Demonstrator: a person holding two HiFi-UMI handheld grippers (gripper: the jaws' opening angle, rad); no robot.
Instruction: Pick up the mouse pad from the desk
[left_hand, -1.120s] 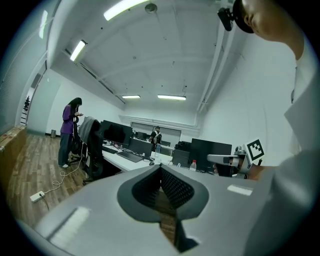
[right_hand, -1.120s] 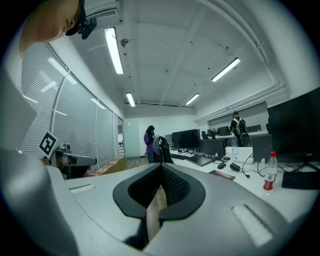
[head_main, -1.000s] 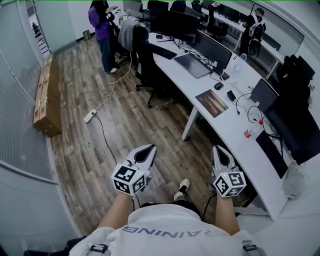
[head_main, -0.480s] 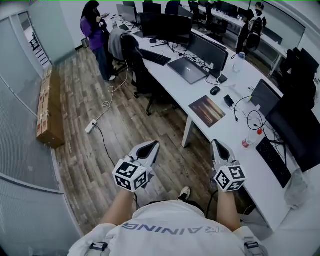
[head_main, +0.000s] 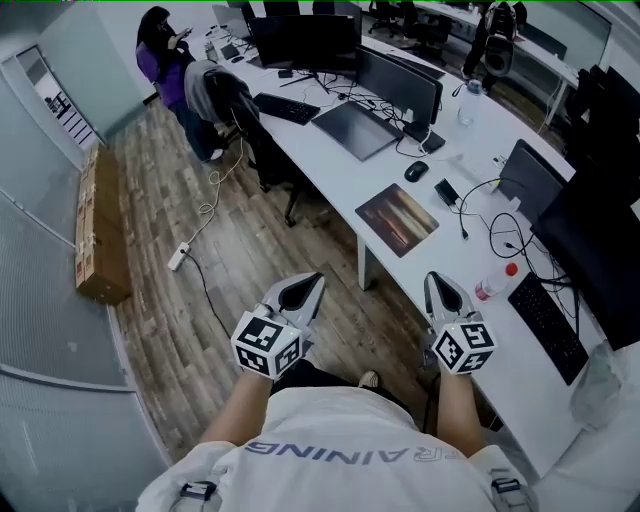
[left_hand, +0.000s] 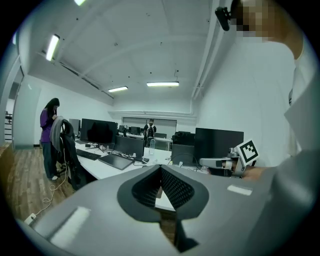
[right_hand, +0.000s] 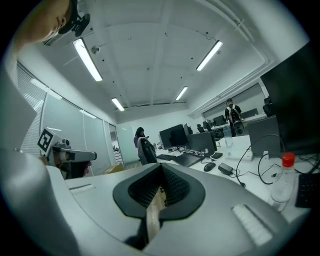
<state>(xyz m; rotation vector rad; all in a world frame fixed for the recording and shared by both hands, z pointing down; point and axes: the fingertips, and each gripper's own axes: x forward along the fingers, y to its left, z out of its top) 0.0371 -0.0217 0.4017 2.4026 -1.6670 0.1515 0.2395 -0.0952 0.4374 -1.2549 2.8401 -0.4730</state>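
Note:
The mouse pad (head_main: 398, 220), a rectangle with a brown and orange picture, lies flat near the front edge of the long white desk (head_main: 455, 250). A black mouse (head_main: 416, 171) sits just beyond it. Both grippers hang over the wooden floor, short of the desk and apart from the pad. My left gripper (head_main: 306, 288) is shut with nothing in it, below and left of the pad. The right gripper (head_main: 437, 284), also shut and empty, is below the pad by the desk edge. In the gripper views the left gripper (left_hand: 160, 168) and right gripper (right_hand: 161, 168) show their tips together.
A red-capped bottle (head_main: 494, 283), cables, a keyboard (head_main: 545, 313), a laptop (head_main: 350, 128) and monitors crowd the desk. A chair with a jacket (head_main: 222, 92) and a person in purple (head_main: 160, 52) stand at the far end. Cardboard boxes (head_main: 95, 225) and a power strip (head_main: 177, 260) lie on the floor.
The view and both grippers have moved forward toward the desk; the mouse pad now lies closer ahead of them. Both grippers stay shut and side by side.

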